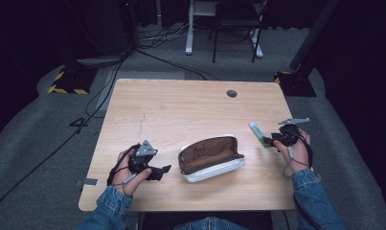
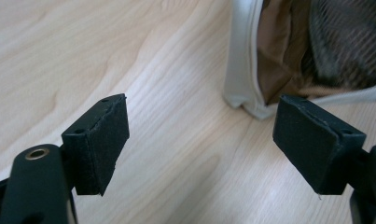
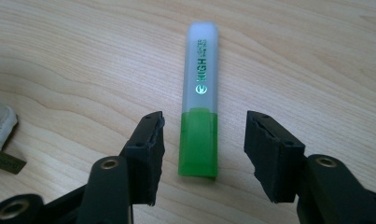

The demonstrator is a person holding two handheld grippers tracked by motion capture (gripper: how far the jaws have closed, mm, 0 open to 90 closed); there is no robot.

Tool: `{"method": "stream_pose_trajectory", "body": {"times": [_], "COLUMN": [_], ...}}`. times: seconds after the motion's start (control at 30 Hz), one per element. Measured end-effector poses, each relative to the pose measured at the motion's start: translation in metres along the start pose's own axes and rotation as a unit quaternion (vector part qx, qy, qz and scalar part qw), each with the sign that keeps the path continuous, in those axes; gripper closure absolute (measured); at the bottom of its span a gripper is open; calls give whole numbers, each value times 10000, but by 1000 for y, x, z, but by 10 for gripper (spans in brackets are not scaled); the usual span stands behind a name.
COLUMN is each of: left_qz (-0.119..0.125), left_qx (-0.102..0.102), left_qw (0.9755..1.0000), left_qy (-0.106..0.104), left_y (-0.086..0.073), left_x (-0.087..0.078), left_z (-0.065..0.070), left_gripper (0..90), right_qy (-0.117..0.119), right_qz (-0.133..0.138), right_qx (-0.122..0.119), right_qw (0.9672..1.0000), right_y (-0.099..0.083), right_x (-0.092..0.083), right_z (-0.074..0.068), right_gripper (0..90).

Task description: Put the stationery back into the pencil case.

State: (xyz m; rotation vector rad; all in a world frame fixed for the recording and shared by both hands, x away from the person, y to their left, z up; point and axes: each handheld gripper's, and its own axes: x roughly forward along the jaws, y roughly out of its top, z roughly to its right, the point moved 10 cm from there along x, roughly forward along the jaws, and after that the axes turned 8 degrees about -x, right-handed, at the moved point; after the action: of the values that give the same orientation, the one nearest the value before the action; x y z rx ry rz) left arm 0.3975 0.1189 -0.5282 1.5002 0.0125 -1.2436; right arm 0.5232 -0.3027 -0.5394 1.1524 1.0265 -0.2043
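Observation:
An open white pencil pouch [image 1: 210, 158] with a brown lining lies near the front middle of the wooden table [image 1: 181, 105]. My left gripper [image 1: 164, 170] rests just left of it, open, and the left gripper view shows the pouch's end [image 2: 269, 60] beyond the empty jaws of the left gripper [image 2: 199, 144]. A green highlighter [image 1: 256, 132] with a frosted cap lies at the right. My right gripper [image 1: 269, 140] is at its near end. In the right gripper view the green end of the highlighter [image 3: 200, 140] lies between the jaws of the right gripper [image 3: 204, 149], with a gap on each side.
A round cable hole [image 1: 232, 93] sits near the table's far edge. A corner of the pouch [image 3: 1, 126] and its brown zipper tag [image 3: 3, 161] lie left of the right jaws. Desk legs [image 1: 189, 38] and cables [image 1: 104, 91] stand on the grey floor behind.

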Motion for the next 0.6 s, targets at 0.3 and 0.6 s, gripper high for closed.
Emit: {"method": "stream_pose_trajectory", "body": {"times": [0.3,0.6], "left_qz": [-313,-306], "left_qx": [-45,-110], "left_qw": [9990,9980], "left_qy": [328,538], "left_y": [-20,-36], "left_x": [-4,-9], "left_z": [-13,-26], "left_gripper": [184,174], "right_qy": [-8,-161], "right_qz": [-185,-374], "right_qx": [-52,-156], "right_qw": [9998,9990], "right_y": [3,6], "right_x": [17,33], "right_z": [-3,0], "right_gripper": [503,508]}}
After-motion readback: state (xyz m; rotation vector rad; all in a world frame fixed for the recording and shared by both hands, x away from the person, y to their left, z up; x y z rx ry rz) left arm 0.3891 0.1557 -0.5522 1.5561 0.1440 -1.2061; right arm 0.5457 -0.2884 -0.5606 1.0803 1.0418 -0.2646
